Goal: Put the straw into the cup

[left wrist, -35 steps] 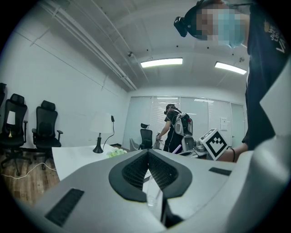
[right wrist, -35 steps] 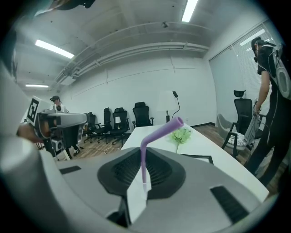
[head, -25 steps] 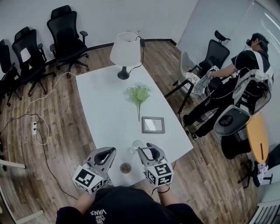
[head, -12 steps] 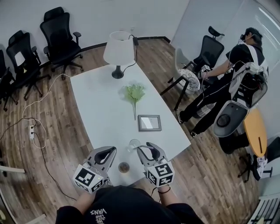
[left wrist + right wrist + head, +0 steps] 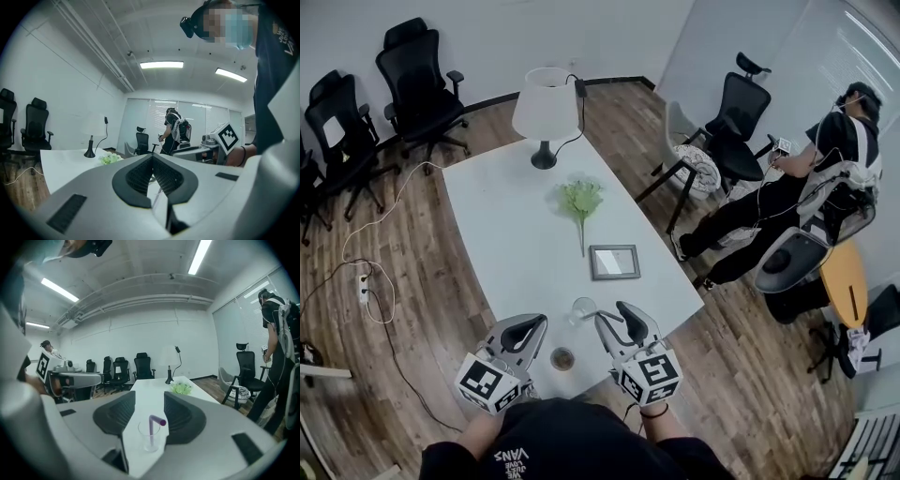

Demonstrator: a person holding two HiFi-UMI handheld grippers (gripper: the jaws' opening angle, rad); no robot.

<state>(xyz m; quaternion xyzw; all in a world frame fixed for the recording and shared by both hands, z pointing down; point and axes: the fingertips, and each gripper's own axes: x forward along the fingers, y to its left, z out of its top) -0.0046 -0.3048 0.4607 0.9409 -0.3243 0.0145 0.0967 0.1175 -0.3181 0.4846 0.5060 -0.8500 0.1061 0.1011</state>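
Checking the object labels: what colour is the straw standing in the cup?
The straw is purple; the right gripper view shows it best.

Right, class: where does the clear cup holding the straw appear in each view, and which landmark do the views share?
Head view: cup low centre, on the table's near end.
Left gripper view: not made out behind the left hand-held gripper, jaws shut.
Right gripper view: cup low centre, beyond the right hand-held gripper, jaws open.
Shared landmark: the green plant.
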